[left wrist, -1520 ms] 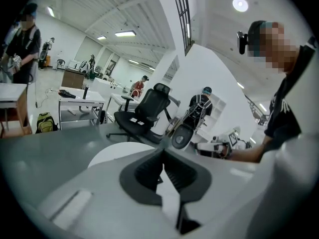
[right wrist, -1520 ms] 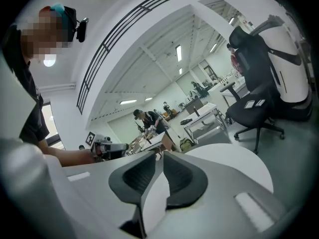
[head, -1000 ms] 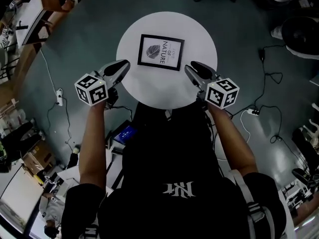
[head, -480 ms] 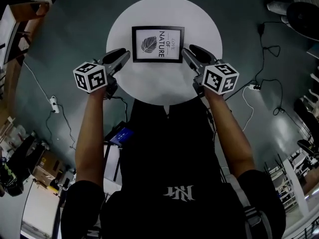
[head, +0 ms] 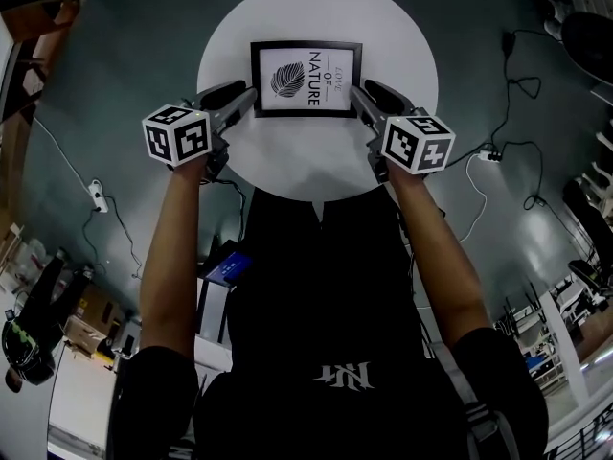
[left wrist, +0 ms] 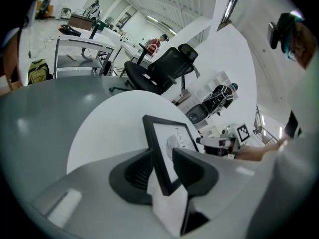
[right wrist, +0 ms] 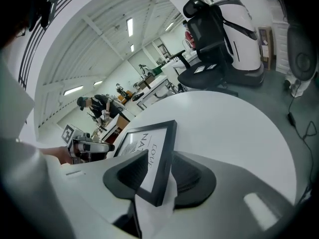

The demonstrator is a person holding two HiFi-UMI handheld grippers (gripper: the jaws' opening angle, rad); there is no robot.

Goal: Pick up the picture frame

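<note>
Picture frame [head: 306,78] edges sit between open fingers [left wrist: 194,169], ungripped.
Left gripper [head: 247,101] just widened, right gripper [head: 358,95] just narrowed; uneven closing may skid it along the surface [head: 316,166].

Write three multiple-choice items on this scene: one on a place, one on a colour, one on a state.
1. Where does the picture frame lie?
A. on the round white table
B. on the floor
C. on a chair seat

2. What colour is the frame's border?
A. red
B. black
C. gold

3. How do the jaws of the left gripper stand?
A. shut with nothing between them
B. clamped on a cable
C. apart, with the frame's corner between them

Answers:
1 A: the head view shows it lying on the table.
2 B: the border is black around a white print.
3 C: the left gripper view shows the jaws, which have just been opening, apart on either side of the frame's corner.
</note>
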